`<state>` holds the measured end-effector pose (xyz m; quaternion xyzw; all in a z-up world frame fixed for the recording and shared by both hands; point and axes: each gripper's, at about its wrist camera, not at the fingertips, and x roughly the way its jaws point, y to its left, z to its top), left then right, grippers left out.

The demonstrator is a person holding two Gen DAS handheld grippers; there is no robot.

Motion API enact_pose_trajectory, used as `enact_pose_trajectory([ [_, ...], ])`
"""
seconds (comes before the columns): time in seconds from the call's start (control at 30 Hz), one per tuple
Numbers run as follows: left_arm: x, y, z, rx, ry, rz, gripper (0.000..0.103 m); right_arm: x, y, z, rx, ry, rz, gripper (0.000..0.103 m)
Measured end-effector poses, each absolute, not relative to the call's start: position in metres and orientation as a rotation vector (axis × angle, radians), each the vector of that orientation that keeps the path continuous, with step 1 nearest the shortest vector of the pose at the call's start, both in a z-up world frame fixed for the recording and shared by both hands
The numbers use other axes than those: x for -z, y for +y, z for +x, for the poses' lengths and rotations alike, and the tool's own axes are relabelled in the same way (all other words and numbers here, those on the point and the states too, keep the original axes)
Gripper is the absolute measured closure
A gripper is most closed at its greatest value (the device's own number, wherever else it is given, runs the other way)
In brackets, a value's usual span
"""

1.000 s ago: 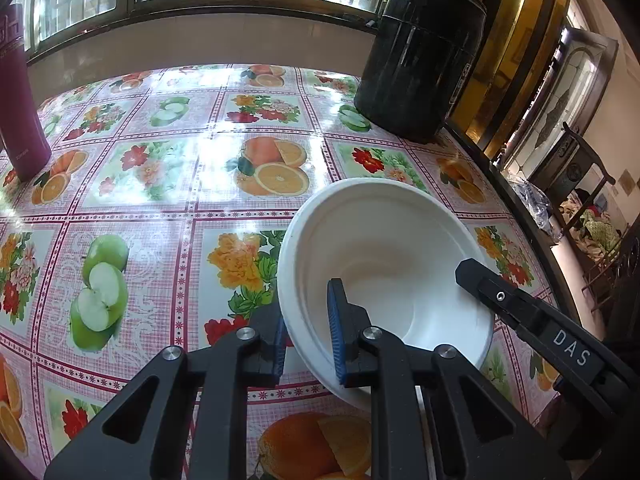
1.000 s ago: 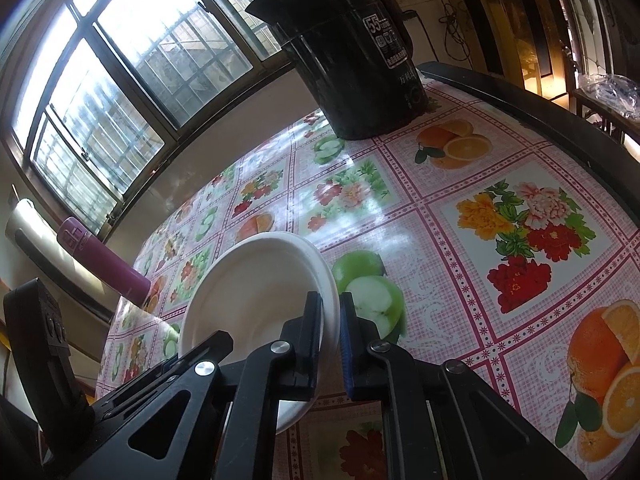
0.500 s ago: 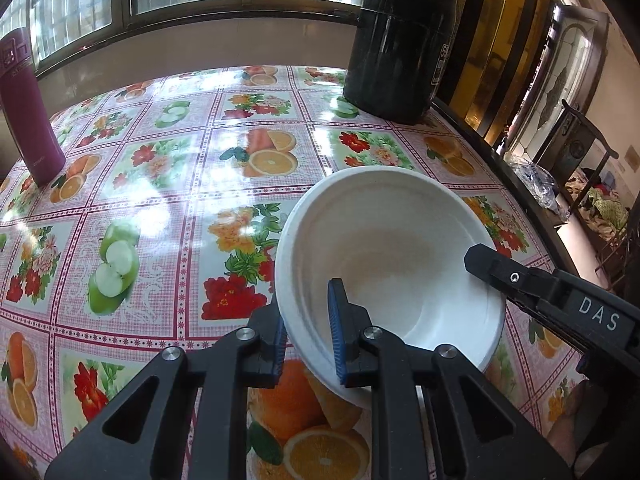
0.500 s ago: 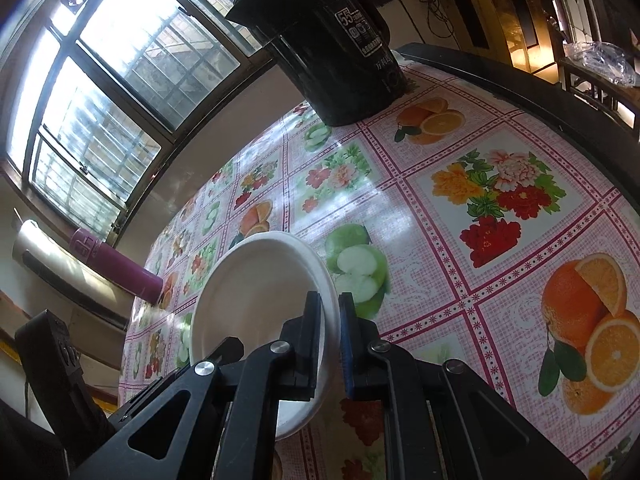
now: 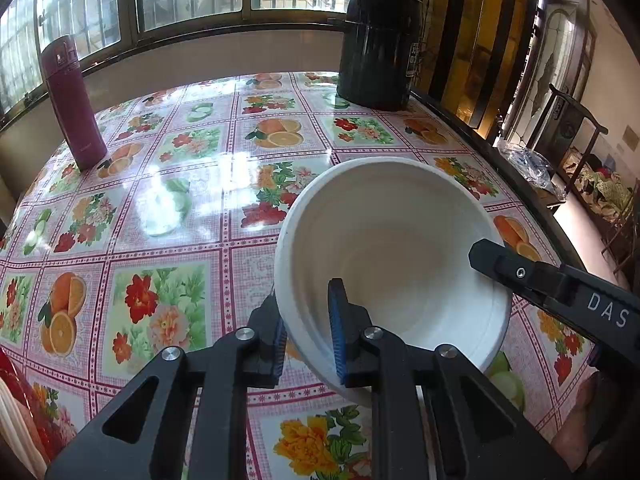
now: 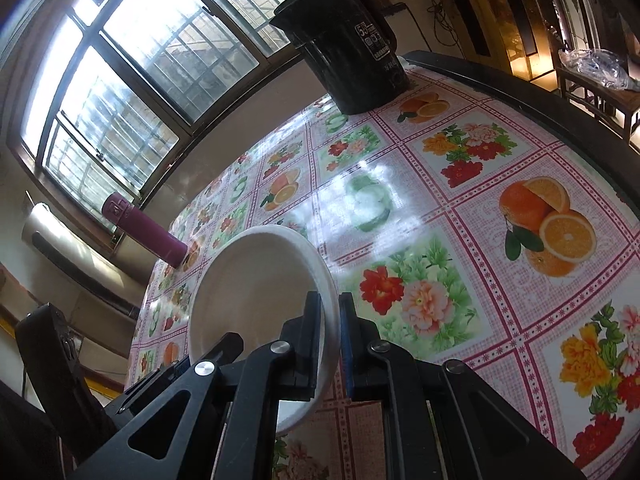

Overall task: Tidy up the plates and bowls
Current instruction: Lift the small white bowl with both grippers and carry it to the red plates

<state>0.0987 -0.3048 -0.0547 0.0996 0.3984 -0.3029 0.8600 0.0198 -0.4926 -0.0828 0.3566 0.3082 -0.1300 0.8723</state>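
Note:
One white bowl (image 5: 400, 248) is held in the air above the fruit-and-flower tablecloth by both grippers. My left gripper (image 5: 306, 340) is shut on its near rim, one blue-padded finger inside the bowl and one outside. My right gripper (image 6: 330, 340) is shut on the opposite rim of the same bowl (image 6: 256, 292), which shows tilted at lower left in the right wrist view. The right gripper's black body crosses the bowl's right side in the left wrist view (image 5: 560, 292).
A tall black pot (image 5: 378, 46) stands at the table's far right corner, also in the right wrist view (image 6: 348, 48). A maroon flask (image 5: 72, 100) stands at the far left. The table's dark right edge (image 5: 500, 148) borders a room with chairs.
Both grippers have drawn back and up with the bowl. The pot and the flask now look farther away and more of the tablecloth shows. The grips are unchanged.

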Motion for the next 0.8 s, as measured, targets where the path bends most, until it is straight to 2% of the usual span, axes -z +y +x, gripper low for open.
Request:
enact_pose_trajectory([
  [0.8,0.029,-0.218,0.034,0.614,0.724,0.165,0.086,0.063,-0.405,-0.039,0.193,0.611,0.697,0.093],
])
